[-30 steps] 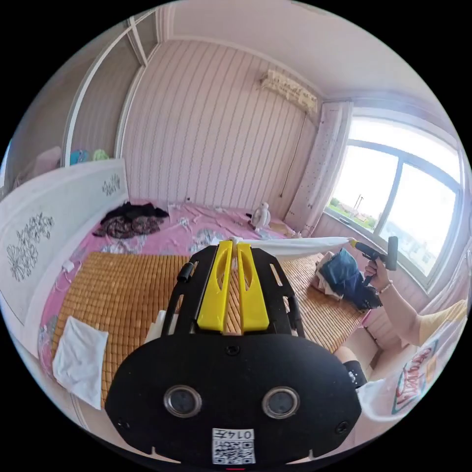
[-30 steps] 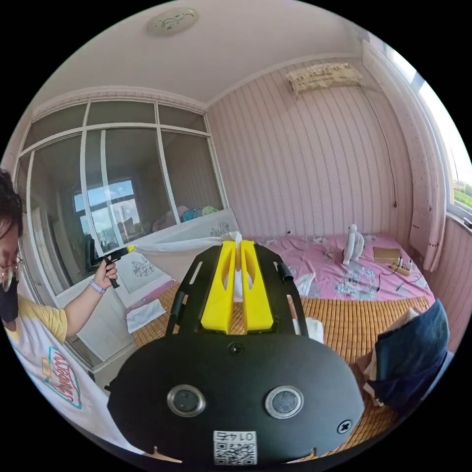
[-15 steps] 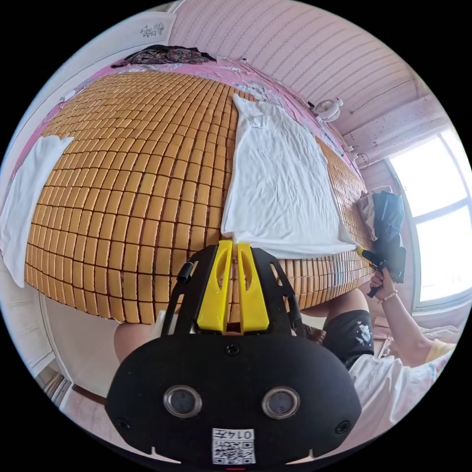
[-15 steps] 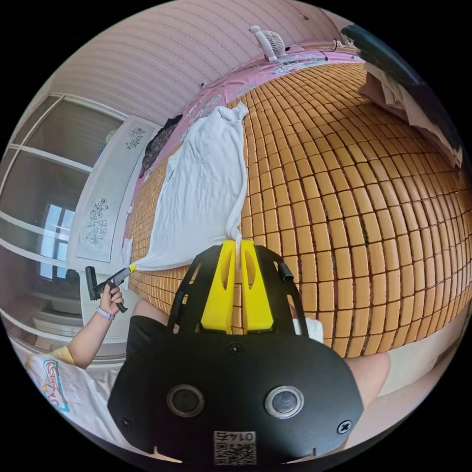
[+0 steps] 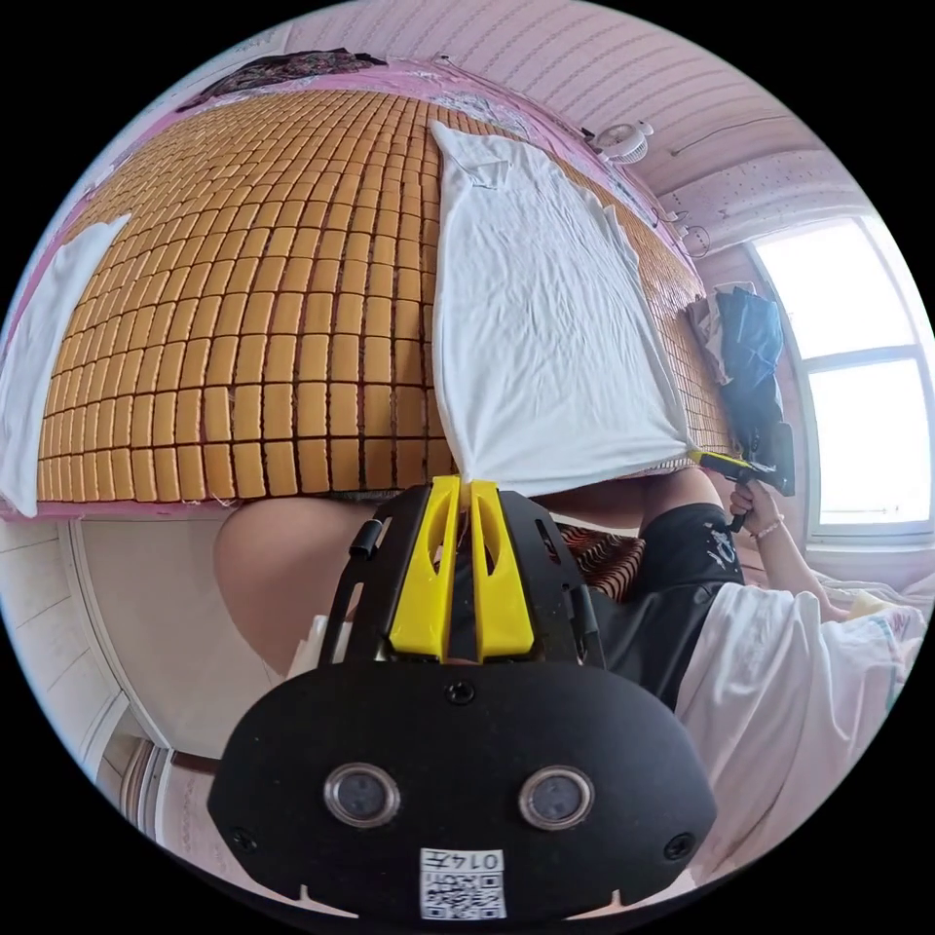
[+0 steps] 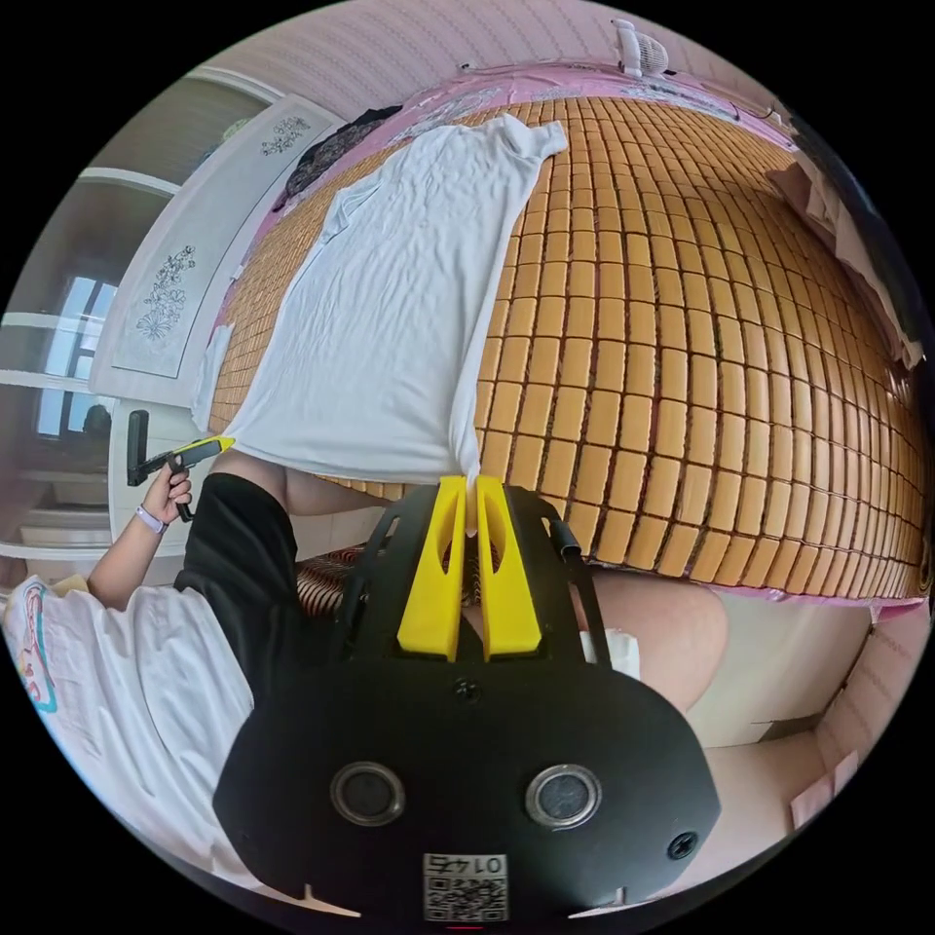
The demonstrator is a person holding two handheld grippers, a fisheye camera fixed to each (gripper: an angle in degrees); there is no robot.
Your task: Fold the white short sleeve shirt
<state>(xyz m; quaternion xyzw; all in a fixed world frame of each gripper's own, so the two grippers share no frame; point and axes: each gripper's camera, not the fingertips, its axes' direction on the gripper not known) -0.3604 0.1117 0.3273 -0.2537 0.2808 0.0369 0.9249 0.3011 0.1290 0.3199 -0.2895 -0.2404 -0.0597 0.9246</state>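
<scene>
A bamboo mat (image 5: 243,321) of small amber tiles covers the bed, with a pink sheet (image 6: 506,88) showing along its far edge. A folded white cloth (image 5: 39,341) lies at one side of the mat, well apart from a heap of clothes (image 5: 750,341) — dark blue on top — near the window (image 5: 857,390). Dark clothes (image 5: 292,66) lie on the pink sheet by the white headboard (image 6: 185,282), which bears a flower pattern. A small white fan (image 6: 638,49) stands at the far edge, before the striped pink wall (image 5: 623,68).

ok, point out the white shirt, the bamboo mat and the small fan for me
white shirt (image 5: 545,331), left gripper view, middle of its body.
bamboo mat (image 6: 701,360), right gripper view, bare tiles.
small fan (image 6: 635,46), right gripper view, its head.
</scene>
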